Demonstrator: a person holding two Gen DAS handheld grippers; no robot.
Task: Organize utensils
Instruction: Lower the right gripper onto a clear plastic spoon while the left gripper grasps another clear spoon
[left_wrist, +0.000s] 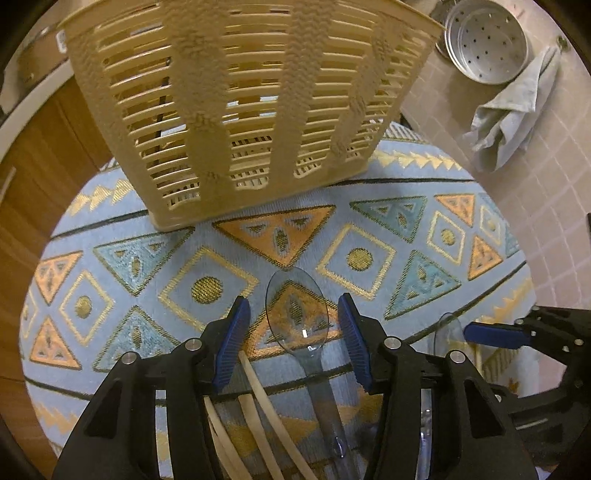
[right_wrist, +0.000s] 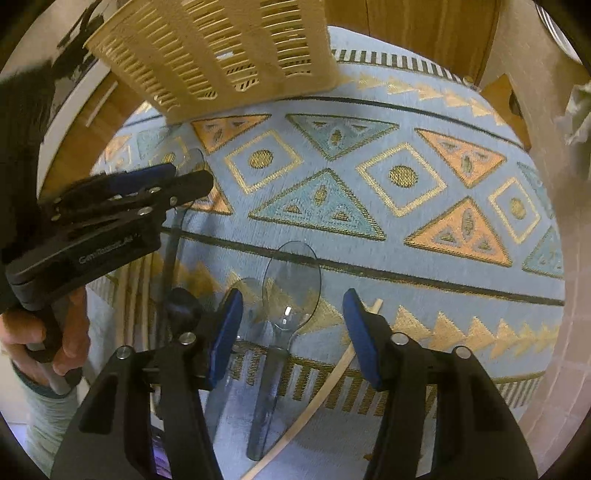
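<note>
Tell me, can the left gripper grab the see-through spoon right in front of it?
Probably yes. The left gripper is open with the clear spoon lying between its fingers on the rug; only wooden sticks lie beside it.

We see a pale blue patterned cloth (left_wrist: 236, 258) with orange and teal triangles. Right of it, on pinkish tiles (left_wrist: 546, 206), lie a crumpled grey rag (left_wrist: 513, 118) and a perforated metal pan (left_wrist: 487, 44).
</note>
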